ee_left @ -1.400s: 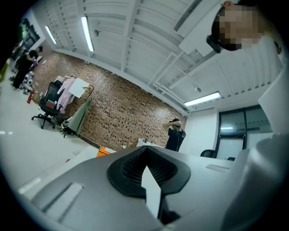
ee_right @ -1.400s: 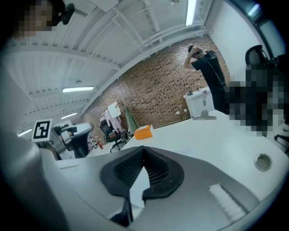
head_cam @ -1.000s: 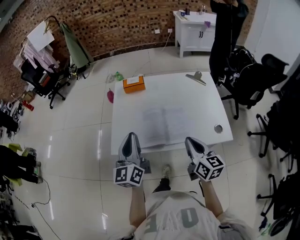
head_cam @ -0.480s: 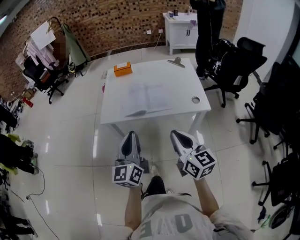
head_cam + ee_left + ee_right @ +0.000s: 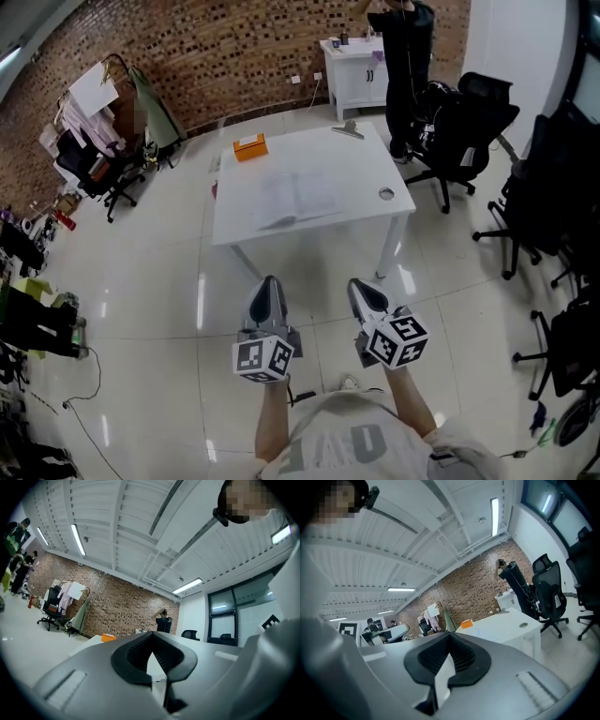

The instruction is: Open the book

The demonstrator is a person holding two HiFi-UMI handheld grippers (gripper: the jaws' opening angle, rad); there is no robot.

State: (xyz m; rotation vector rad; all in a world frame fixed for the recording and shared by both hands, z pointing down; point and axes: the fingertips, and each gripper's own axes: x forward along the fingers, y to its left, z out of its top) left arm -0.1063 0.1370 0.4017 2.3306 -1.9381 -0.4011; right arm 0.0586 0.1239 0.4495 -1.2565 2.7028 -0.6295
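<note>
White table (image 5: 375,178), well ahead of left gripper (image 5: 269,292) and right gripper (image 5: 361,292), carries the book (image 5: 298,199) lying flat, seemingly spread open; both grippers closed tight, nothing held; risk: unheld at this range, springy pages could flop back shut.

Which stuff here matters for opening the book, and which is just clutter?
For the job:
- book, on the table
- left gripper, shut, empty
- right gripper, shut, empty

Lying about:
- orange box
- metal clip
- small round thing
- office chair
</note>
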